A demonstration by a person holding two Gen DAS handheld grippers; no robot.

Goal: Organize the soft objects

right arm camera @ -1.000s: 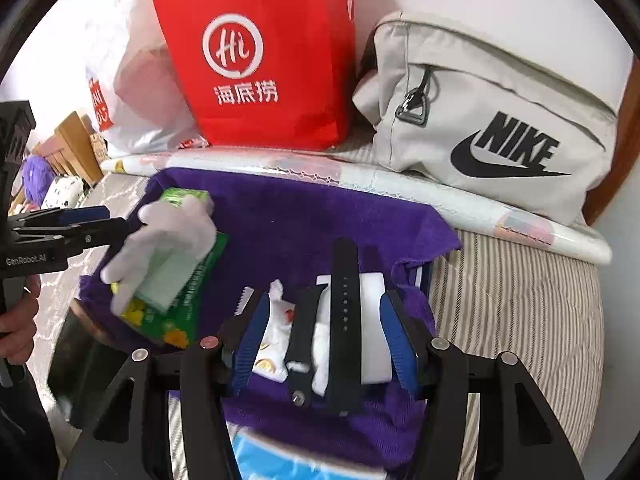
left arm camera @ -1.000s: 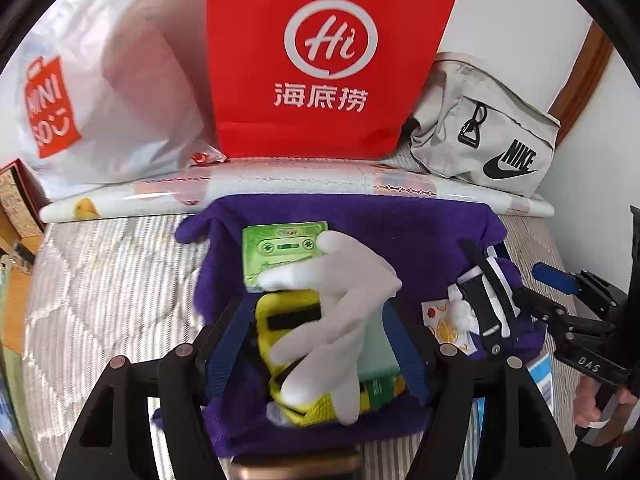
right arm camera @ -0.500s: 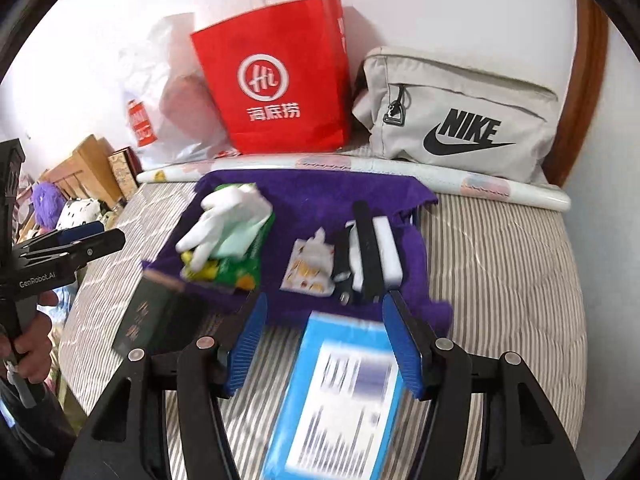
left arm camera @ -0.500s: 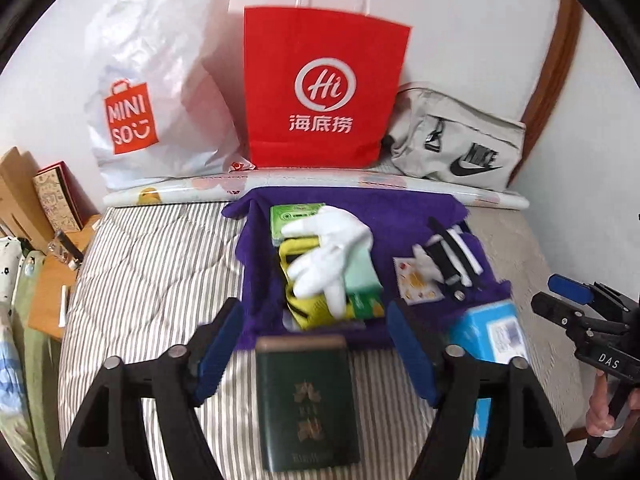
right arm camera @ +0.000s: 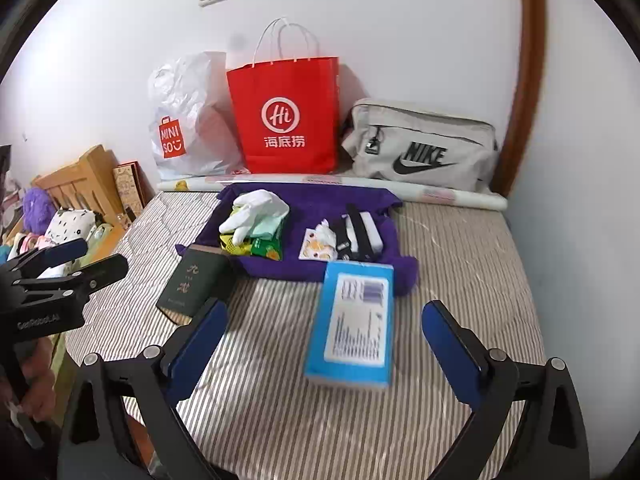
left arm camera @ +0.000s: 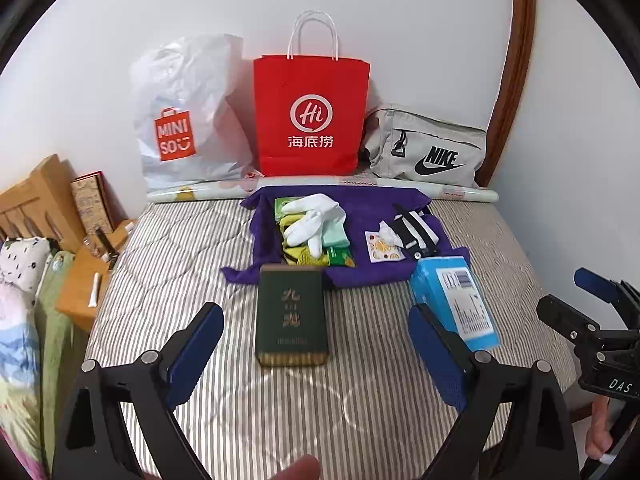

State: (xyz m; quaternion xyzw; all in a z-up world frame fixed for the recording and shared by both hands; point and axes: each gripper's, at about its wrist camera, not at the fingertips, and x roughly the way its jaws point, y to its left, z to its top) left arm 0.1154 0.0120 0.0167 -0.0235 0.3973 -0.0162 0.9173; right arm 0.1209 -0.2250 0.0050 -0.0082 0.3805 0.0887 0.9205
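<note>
A purple towel (left arm camera: pixel 360 204) (right arm camera: pixel 316 200) lies spread on the striped mattress. On it sit a white glove (left arm camera: pixel 314 220) (right arm camera: pixel 252 210) atop green and yellow packets (right arm camera: pixel 266 246), a small patterned tissue pack (left arm camera: pixel 382 246) (right arm camera: pixel 318 246), and a black-and-white strap bundle (left arm camera: pixel 412 230) (right arm camera: pixel 360 232). My left gripper (left arm camera: pixel 316 346) is open and empty above a dark green box (left arm camera: pixel 292 316) (right arm camera: pixel 192 284). My right gripper (right arm camera: pixel 324 338) is open and empty above a blue box (right arm camera: pixel 354 320) (left arm camera: pixel 454 302).
A red paper bag (left arm camera: pixel 310 116), a white Miniso plastic bag (left arm camera: pixel 184 120) and a grey Nike bag (left arm camera: pixel 428 148) stand against the wall behind a rolled sheet (left arm camera: pixel 460 192). A wooden rack (left arm camera: pixel 36 200) and bedding (left arm camera: pixel 20 280) lie at the left.
Both grippers have pulled back and away from the towel, so the whole bed now shows. The items on the towel have not moved.
</note>
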